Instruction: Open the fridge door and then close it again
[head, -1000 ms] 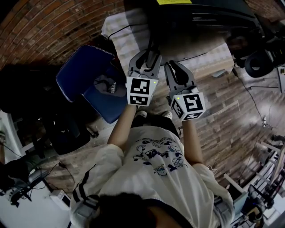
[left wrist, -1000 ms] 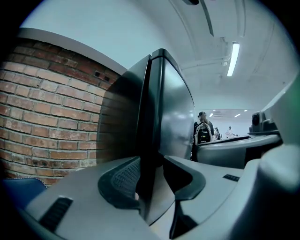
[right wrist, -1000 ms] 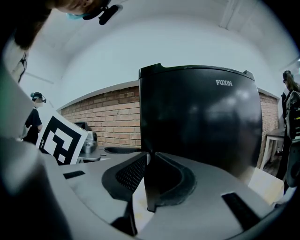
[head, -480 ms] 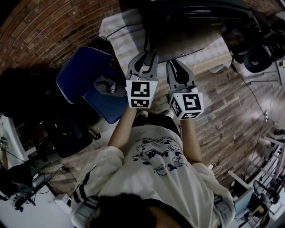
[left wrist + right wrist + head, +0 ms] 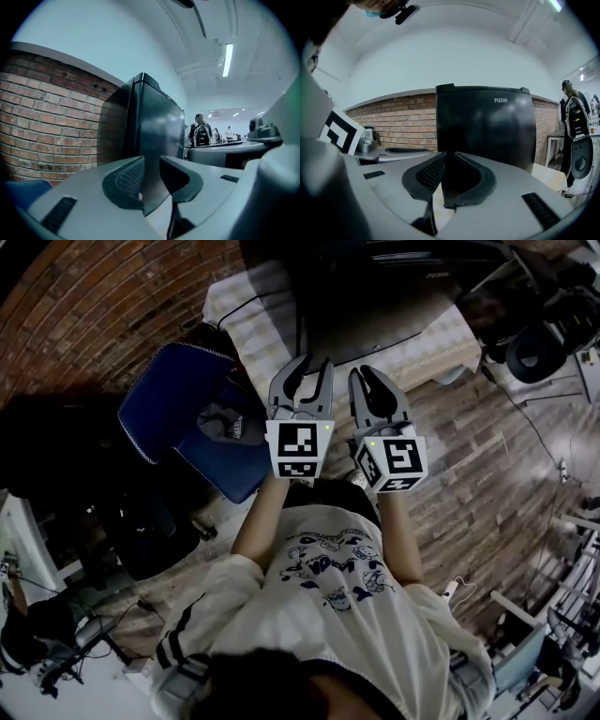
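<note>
Left gripper (image 5: 311,365): grey curved jaws with ribbed black pads, pressed together, nothing between them. Right gripper (image 5: 367,374): same build, jaws likewise closed and empty. Both are held about level, side by side, just short of the fridge (image 5: 485,126); forearms reach forward, marker cubes face up. Fridge: black, glossy, boxy, door flush and closed, standing on a pale checked cloth (image 5: 253,320). Brick wall (image 5: 401,122) behind the fridge, blue chair (image 5: 178,399) to its left. Door handle not discernible. Fridge base is hidden behind the jaws.
</note>
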`<action>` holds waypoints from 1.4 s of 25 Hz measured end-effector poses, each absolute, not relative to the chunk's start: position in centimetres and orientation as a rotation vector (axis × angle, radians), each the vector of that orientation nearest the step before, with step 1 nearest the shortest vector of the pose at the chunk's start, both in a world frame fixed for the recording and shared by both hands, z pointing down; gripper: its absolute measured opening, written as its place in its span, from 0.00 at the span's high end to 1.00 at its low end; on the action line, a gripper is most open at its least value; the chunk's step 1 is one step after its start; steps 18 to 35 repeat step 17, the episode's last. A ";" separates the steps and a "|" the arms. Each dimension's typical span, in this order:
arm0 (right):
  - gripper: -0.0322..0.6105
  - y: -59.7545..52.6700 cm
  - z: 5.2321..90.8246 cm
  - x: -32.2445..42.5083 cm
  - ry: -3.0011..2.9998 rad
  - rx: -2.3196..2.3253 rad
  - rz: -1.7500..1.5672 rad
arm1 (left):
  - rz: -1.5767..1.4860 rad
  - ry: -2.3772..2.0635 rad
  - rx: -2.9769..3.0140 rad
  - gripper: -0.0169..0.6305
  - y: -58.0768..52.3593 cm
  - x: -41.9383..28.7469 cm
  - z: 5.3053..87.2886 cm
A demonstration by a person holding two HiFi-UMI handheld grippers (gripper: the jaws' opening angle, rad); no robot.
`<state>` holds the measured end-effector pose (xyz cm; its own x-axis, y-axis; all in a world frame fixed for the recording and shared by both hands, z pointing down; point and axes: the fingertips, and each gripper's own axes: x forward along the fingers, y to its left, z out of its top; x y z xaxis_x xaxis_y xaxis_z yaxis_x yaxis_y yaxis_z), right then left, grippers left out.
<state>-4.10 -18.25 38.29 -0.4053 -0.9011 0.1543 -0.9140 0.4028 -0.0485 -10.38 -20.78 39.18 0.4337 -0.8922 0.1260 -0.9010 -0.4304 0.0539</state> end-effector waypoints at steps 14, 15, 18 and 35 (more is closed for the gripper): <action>0.84 -15.8 37.6 -2.8 -2.499 1.758 0.180 | 0.121 -1.559 2.610 0.80 -18.3 -9.3 38.5; 0.84 -15.7 37.6 -2.7 -2.498 1.762 0.178 | 0.120 -1.558 2.609 0.80 -18.1 -9.3 38.5; 0.84 -15.4 37.5 -2.6 -2.495 1.769 0.175 | 0.118 -1.557 2.609 0.80 -17.8 -9.4 38.4; 0.84 -15.4 37.5 -2.6 -2.495 1.769 0.175 | 0.118 -1.557 2.609 0.80 -17.8 -9.4 38.4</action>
